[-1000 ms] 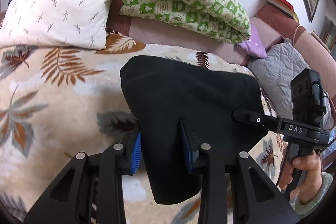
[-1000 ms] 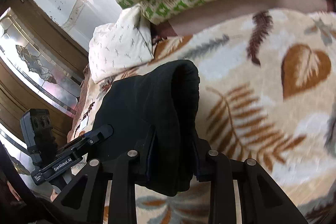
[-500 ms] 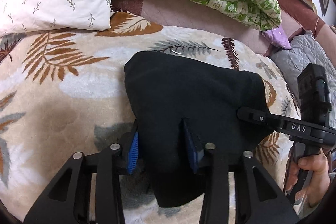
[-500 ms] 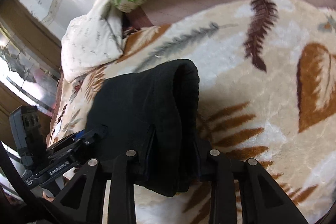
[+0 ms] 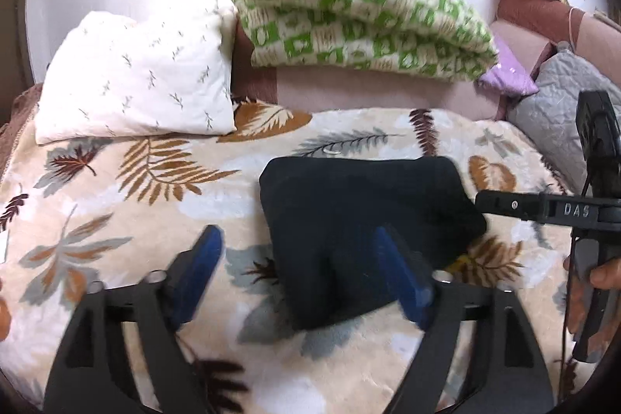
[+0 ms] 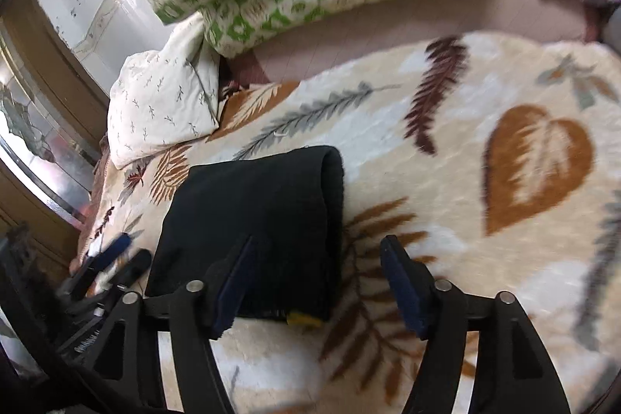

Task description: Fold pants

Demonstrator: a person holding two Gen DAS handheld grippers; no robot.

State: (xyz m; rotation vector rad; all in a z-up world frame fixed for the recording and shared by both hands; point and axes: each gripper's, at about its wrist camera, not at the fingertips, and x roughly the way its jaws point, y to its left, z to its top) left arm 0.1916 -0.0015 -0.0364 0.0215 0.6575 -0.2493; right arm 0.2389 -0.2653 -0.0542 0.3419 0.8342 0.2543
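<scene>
Left wrist view: the left gripper [image 5: 297, 253] is seen with its 2 blue-padded fingers spread wide, nothing held between them. The black pants [image 5: 365, 220] are laid as a folded bundle on the leaf-patterned blanket [image 5: 116, 204], partly between those fingers. The right gripper [image 6: 316, 258] is likewise seen spread apart above the bundle's near edge, its left finger over the fabric and its right finger over the blanket. A small yellow tag [image 6: 300, 317] is shown at the pants' near edge. A white pillow [image 5: 136, 80] and a green checked quilt [image 5: 361, 22] are placed behind.
</scene>
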